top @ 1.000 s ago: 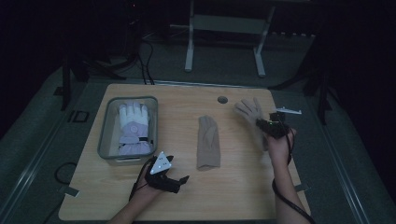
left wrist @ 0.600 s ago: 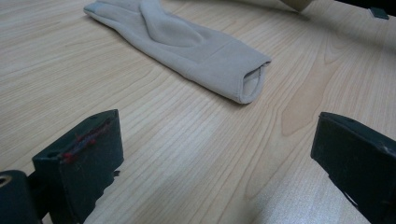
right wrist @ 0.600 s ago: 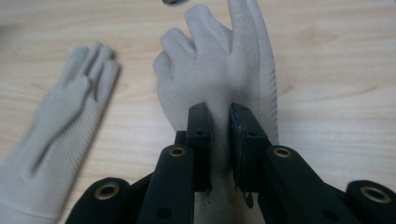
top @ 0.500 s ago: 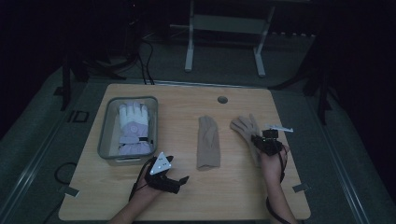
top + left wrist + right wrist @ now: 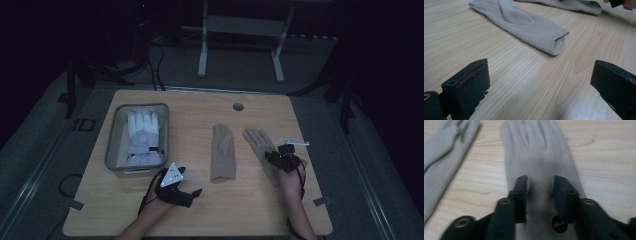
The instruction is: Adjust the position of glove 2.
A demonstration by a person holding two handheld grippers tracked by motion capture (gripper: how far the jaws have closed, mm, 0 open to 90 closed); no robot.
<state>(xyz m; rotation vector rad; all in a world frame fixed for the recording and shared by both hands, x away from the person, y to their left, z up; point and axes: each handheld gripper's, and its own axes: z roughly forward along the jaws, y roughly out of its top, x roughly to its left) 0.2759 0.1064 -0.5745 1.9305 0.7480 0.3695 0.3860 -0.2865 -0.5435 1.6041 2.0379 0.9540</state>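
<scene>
1. Wooden bench (image 5: 240, 210) in a dark room, seen from the high view.
2. Clear bin (image 5: 114, 150) at bench left, holding a white-and-lilac glove (image 5: 141, 137), fingers pointing away from the person.
3. Folded beige glove (image 5: 222, 152) at bench centre, cuff end toward the person; in the left gripper view same glove (image 5: 524, 25) lying flat, open cuff facing the camera.
4. Second beige glove (image 5: 257, 142) just right of the first, apart from it, fingers spread, pointing away and slightly left.
5. Left claw (image 5: 192, 196) low near front edge, left of centre, grey three-cornered plate on top; jaws wide apart, nothing between, bare wood beneath (image 5: 539, 82).
6. Right claw (image 5: 272, 159) over the cuff half of the spread glove (image 5: 539, 157); jaws partly apart, one on each side of a strip of fabric, blurred; cannot tell if pinching.
7. Round hole (image 5: 238, 107) near bench far edge.
</scene>
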